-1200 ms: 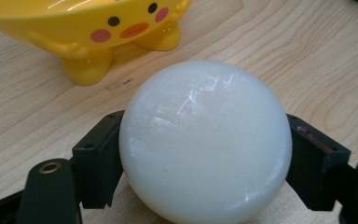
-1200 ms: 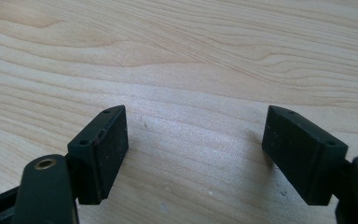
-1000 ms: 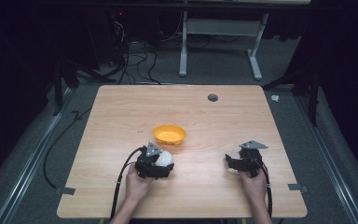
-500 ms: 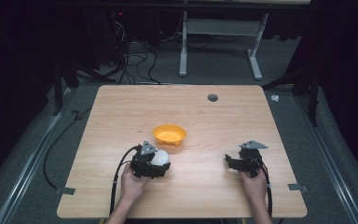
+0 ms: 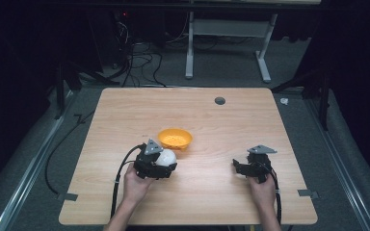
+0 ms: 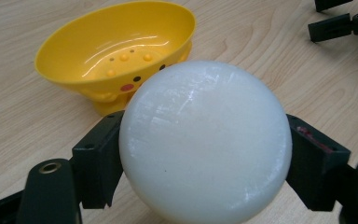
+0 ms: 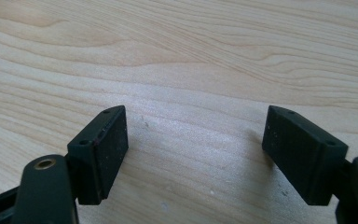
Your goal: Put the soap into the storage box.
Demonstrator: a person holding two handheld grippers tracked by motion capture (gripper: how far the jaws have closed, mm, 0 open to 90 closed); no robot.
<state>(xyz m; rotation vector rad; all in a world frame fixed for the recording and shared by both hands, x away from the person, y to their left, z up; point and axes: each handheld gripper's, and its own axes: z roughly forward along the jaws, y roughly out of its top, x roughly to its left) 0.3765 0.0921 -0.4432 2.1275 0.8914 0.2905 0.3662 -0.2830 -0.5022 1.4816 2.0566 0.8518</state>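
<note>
While your left hand-held gripper (image 6: 205, 154) clamps white ball (image 6: 205, 142) just beside yellow bowl (image 6: 116, 51), likely staged for drop-in, your right hand-held gripper (image 7: 193, 154) sits wide apart, holding nothing, low over bare counter (image 5: 125, 115), clear of path.

On the one wooden table (image 5: 212, 120) are one yellow bowl (image 5: 175, 138), one white ball (image 5: 165, 157) beside it, and two grippers.
</note>
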